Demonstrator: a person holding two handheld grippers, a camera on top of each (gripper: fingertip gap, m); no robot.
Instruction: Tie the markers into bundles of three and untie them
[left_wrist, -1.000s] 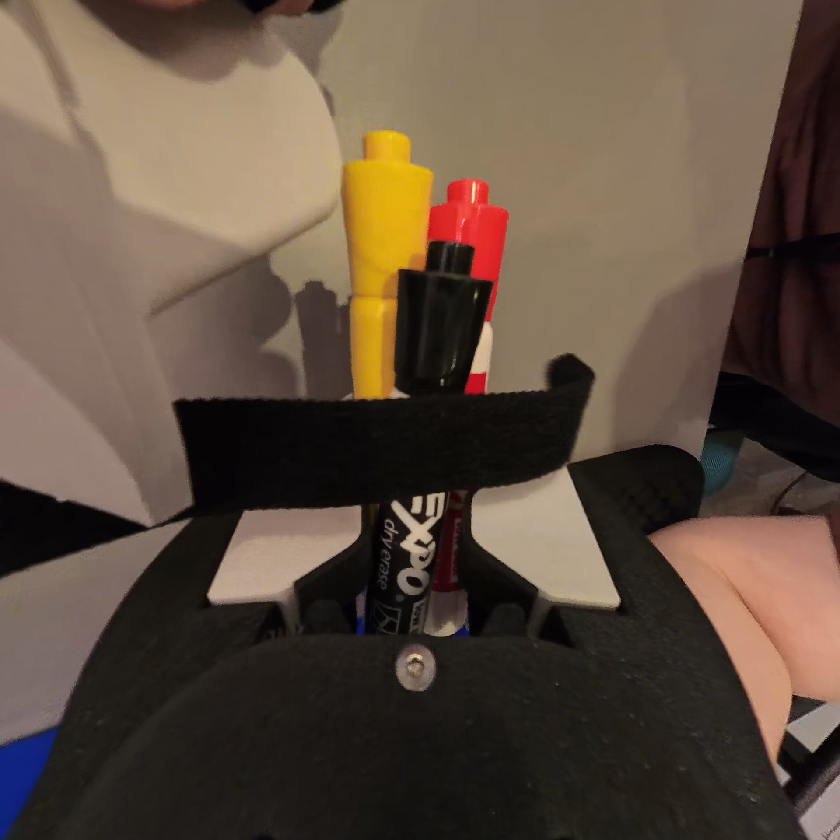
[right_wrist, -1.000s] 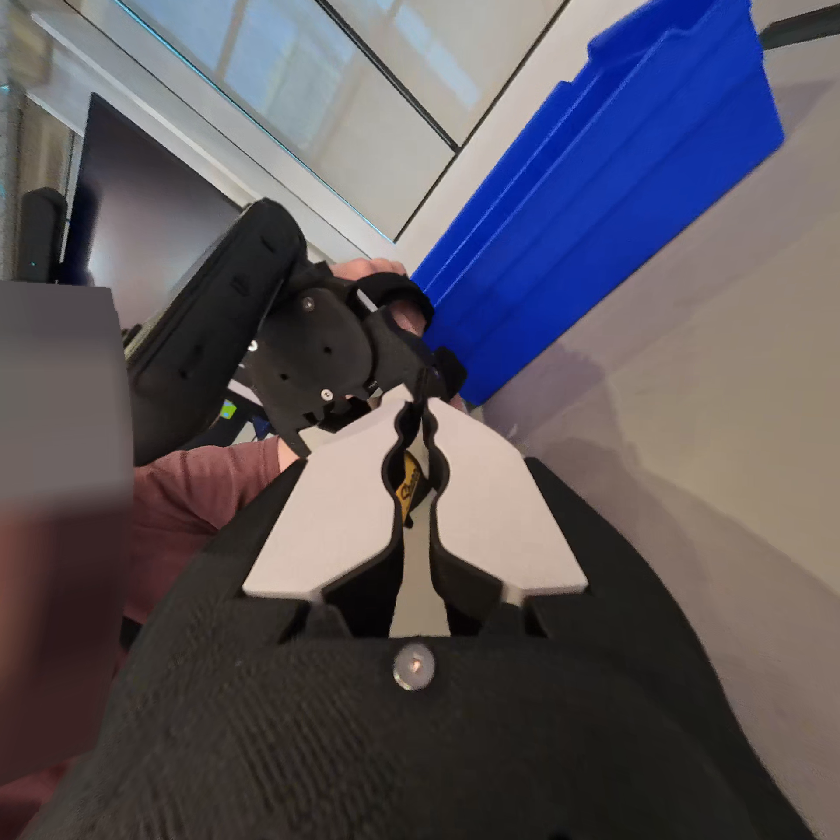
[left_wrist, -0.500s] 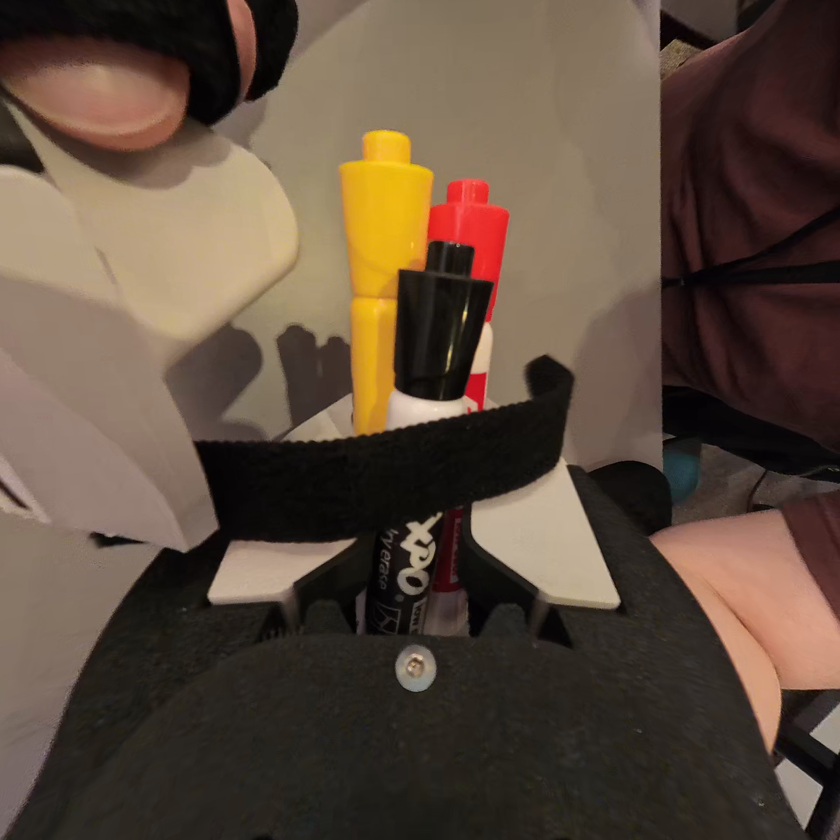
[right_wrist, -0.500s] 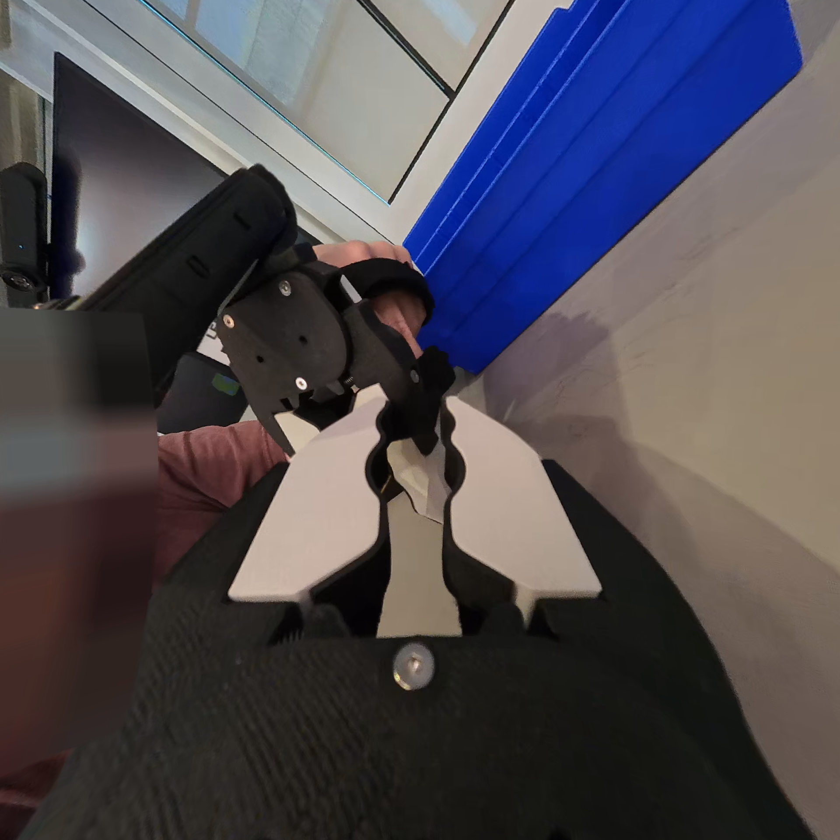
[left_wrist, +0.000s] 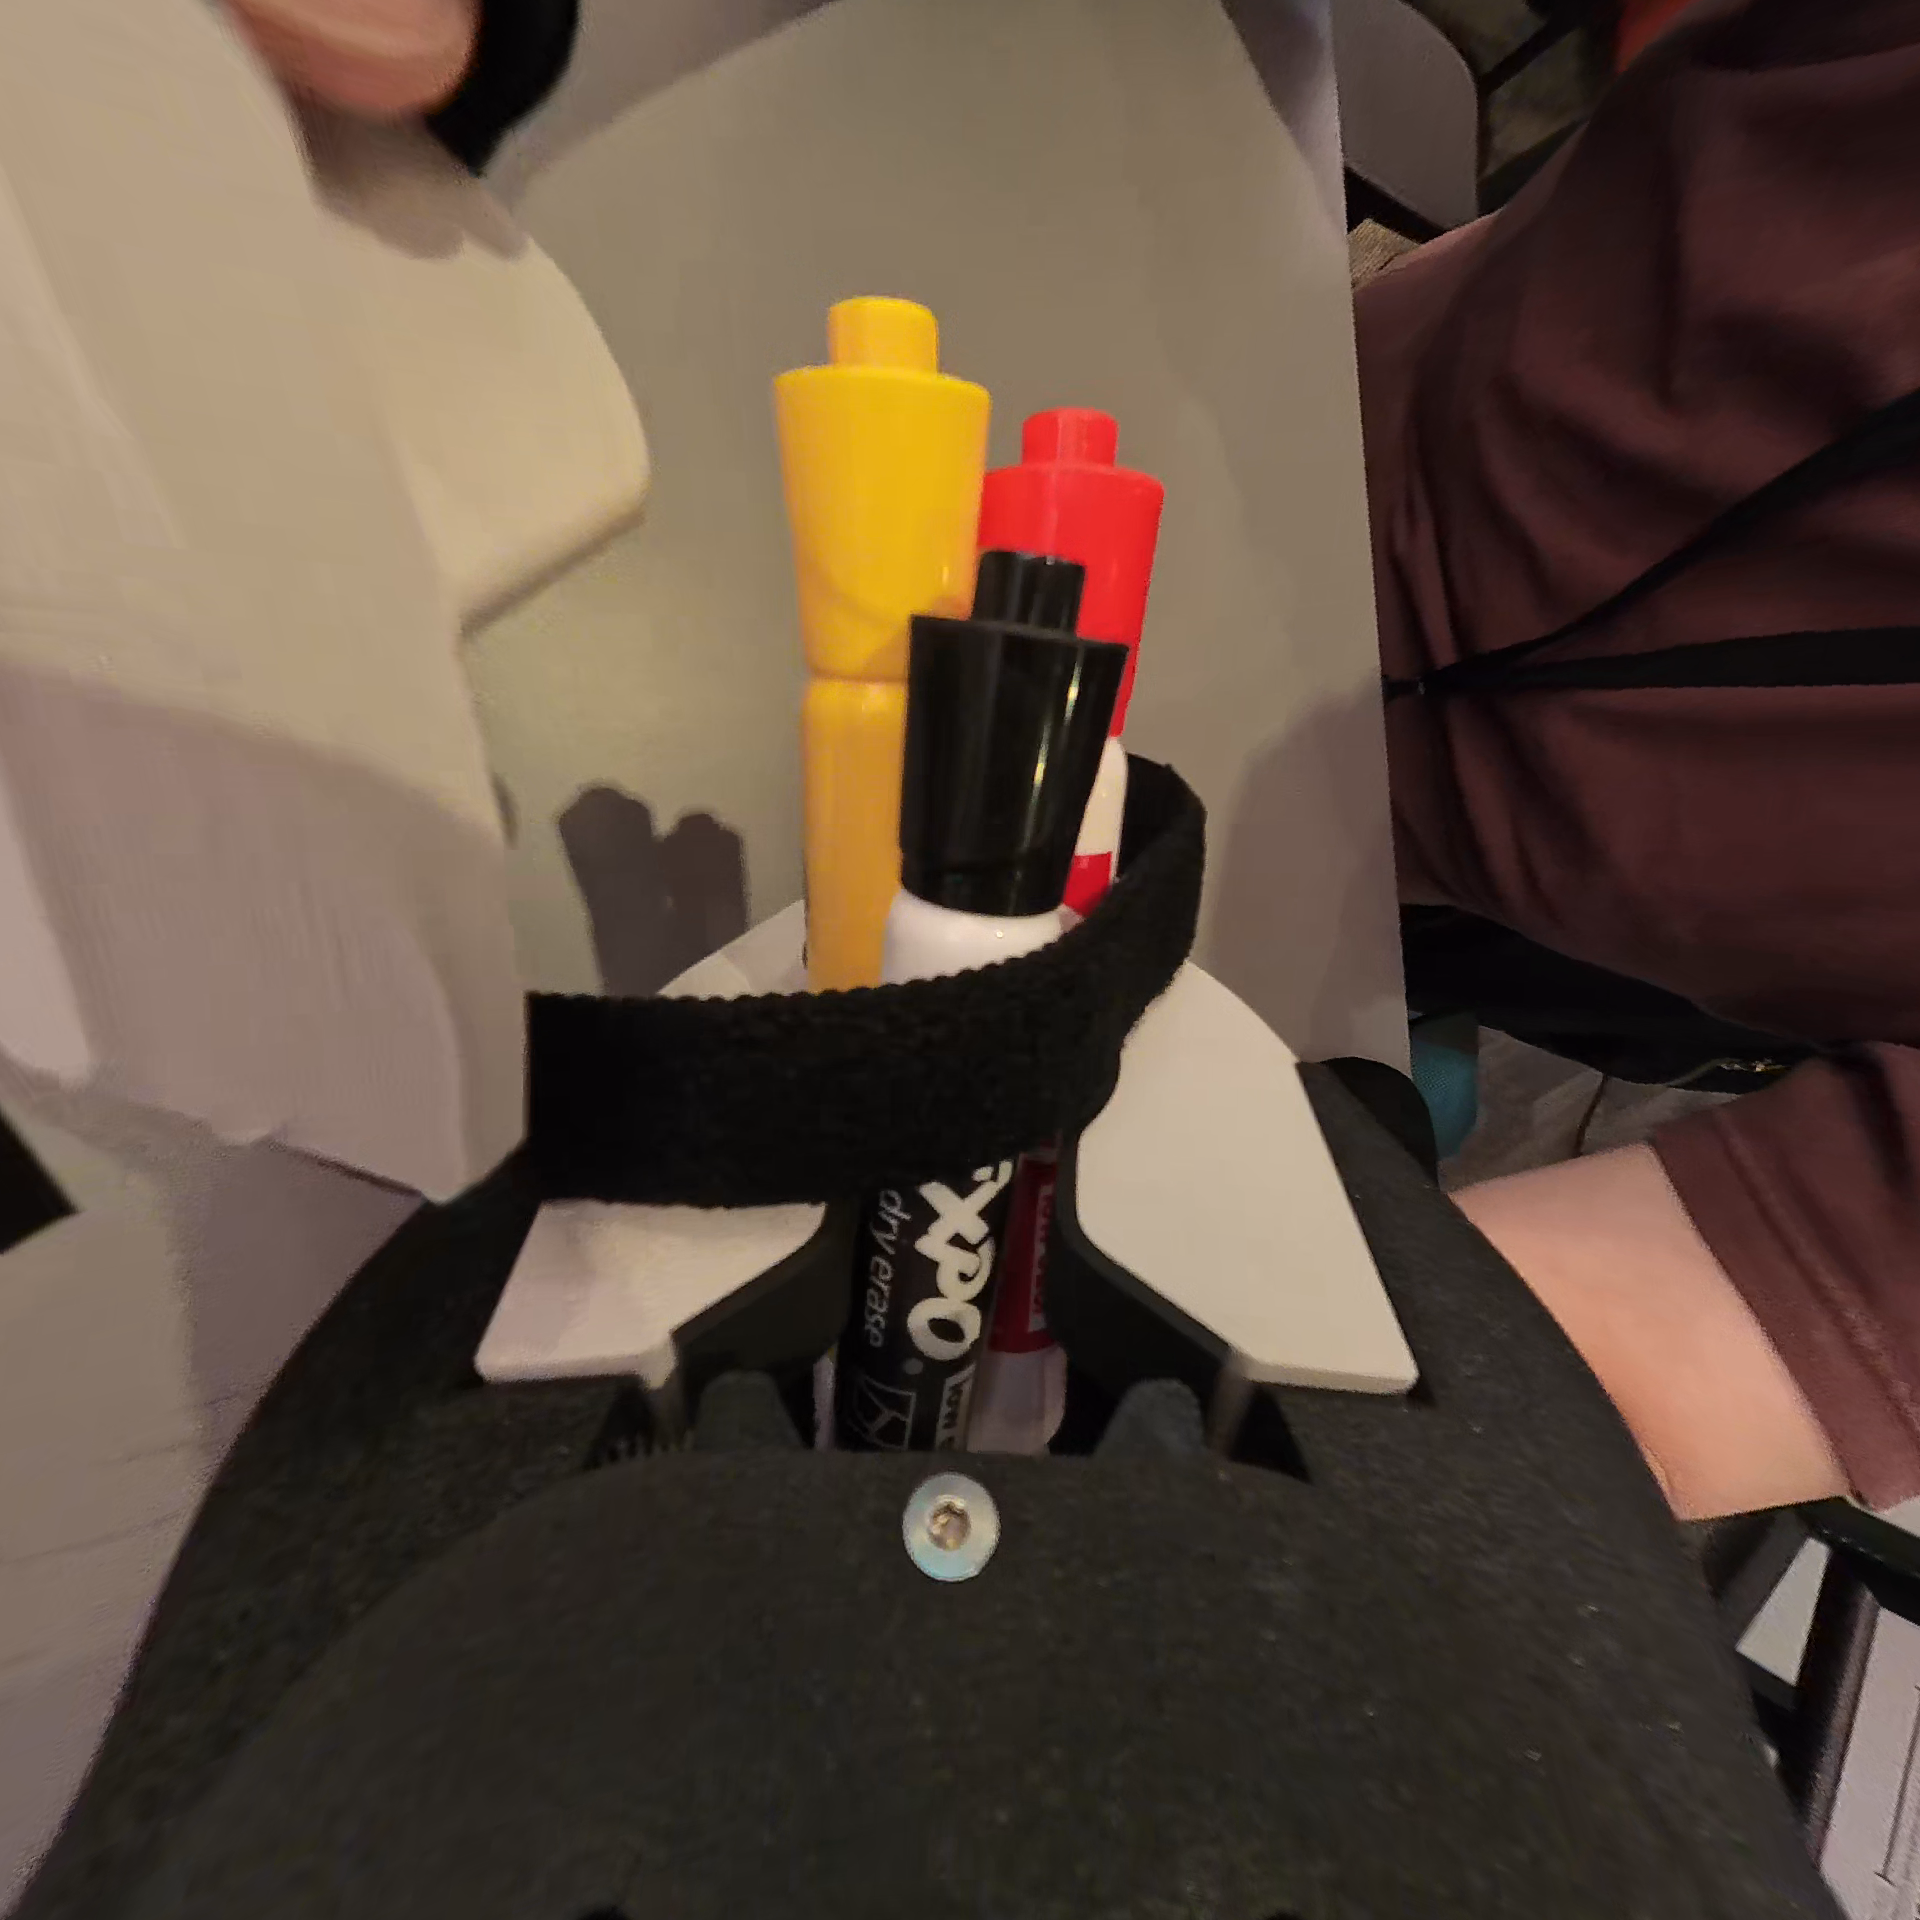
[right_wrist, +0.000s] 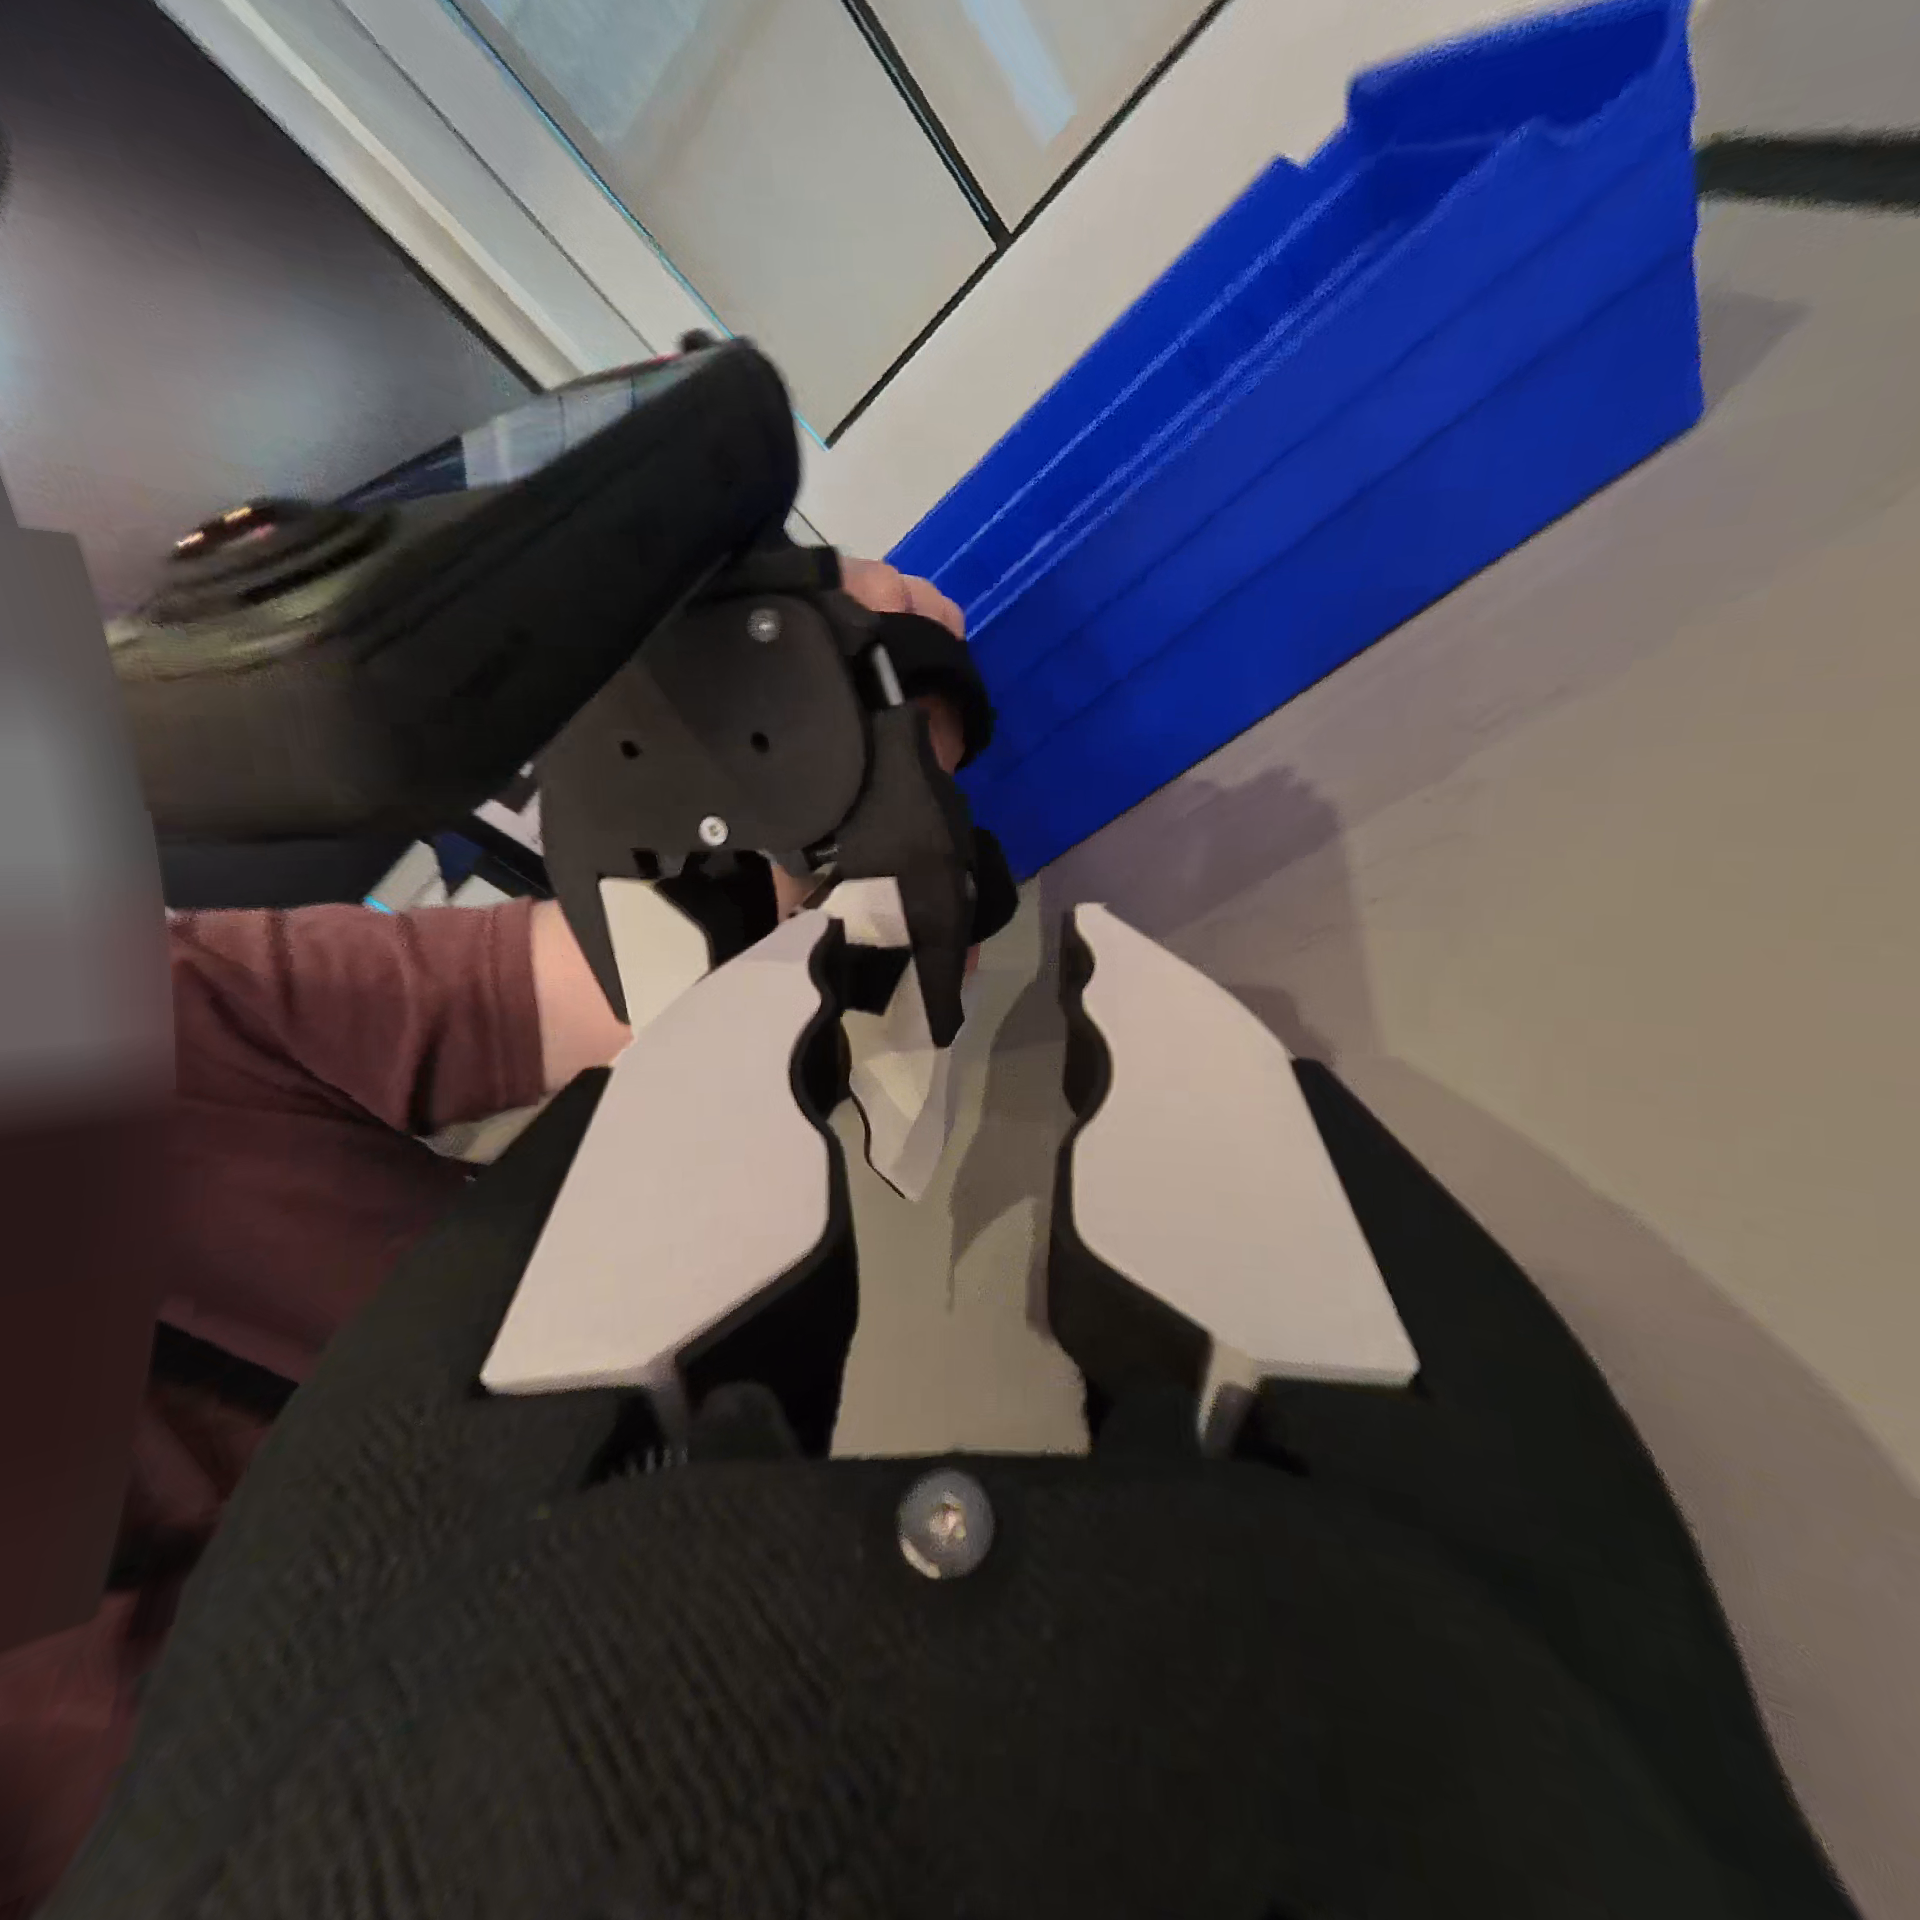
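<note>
My left gripper (left_wrist: 951, 1003) is shut on three markers held upright: a yellow marker (left_wrist: 878, 540), a red marker (left_wrist: 1081, 540) and a black marker (left_wrist: 1003, 769). A black hook-and-loop strap (left_wrist: 831, 1091) curls around their right side and across the front. Its left end (left_wrist: 566, 1091) sticks out free. My right gripper (right_wrist: 951, 935) is open and empty, its jaws wide apart, just short of the left gripper's black body (right_wrist: 727, 748). One of the right gripper's white fingers (left_wrist: 312, 623) shows blurred to the left of the markers.
A blue plastic bin (right_wrist: 1351, 468) stands on the grey table (right_wrist: 1558, 935) beyond the grippers. A person's maroon sleeve (left_wrist: 1662, 520) and forearm (left_wrist: 1621, 1330) are at the right. A dark monitor (right_wrist: 156, 260) is at the far left. Left tips to right tips: about 11 cm.
My right gripper has opened, let go of the strap end and drawn back a little. The strap now curls closer around the markers. The left gripper keeps its hold.
</note>
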